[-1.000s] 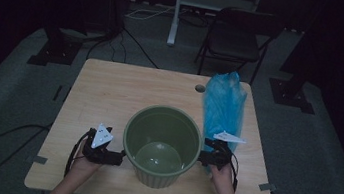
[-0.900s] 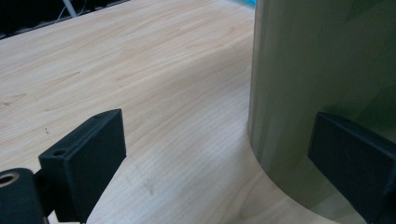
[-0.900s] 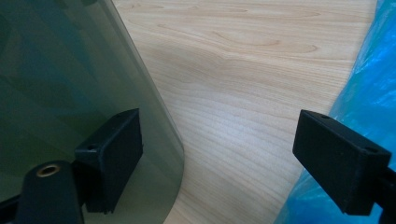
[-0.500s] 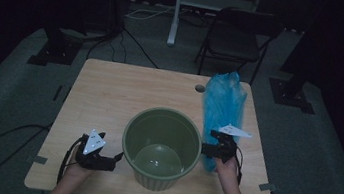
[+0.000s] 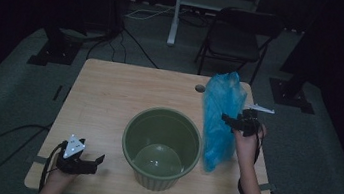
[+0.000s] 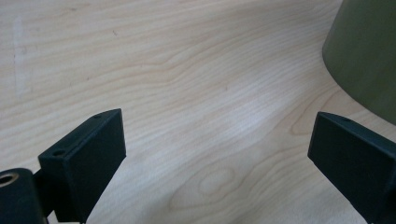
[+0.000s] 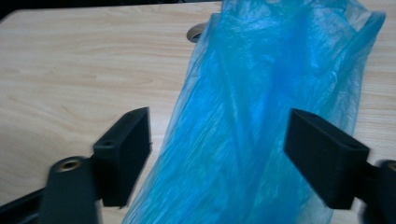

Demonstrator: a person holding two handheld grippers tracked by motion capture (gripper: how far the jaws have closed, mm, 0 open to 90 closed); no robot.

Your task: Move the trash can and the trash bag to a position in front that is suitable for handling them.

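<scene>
My left gripper [image 5: 93,160] has slid back toward me, away from the round green plastic bin [image 5: 162,146]. It now sits low by the near corner of the pale wooden worktop [image 5: 110,94], its jaws wide apart with nothing between them. The bin stands in the middle, and it looks bare inside. My right gripper [image 5: 230,120] has gone forward, past the far side of the bin. Its jaws are spread wide around the thin blue plastic bag [image 7: 261,121], which lies just right of the bin. They have not squeezed it yet. I think closing on the bag comes next, so I can lift it to the bin.
</scene>
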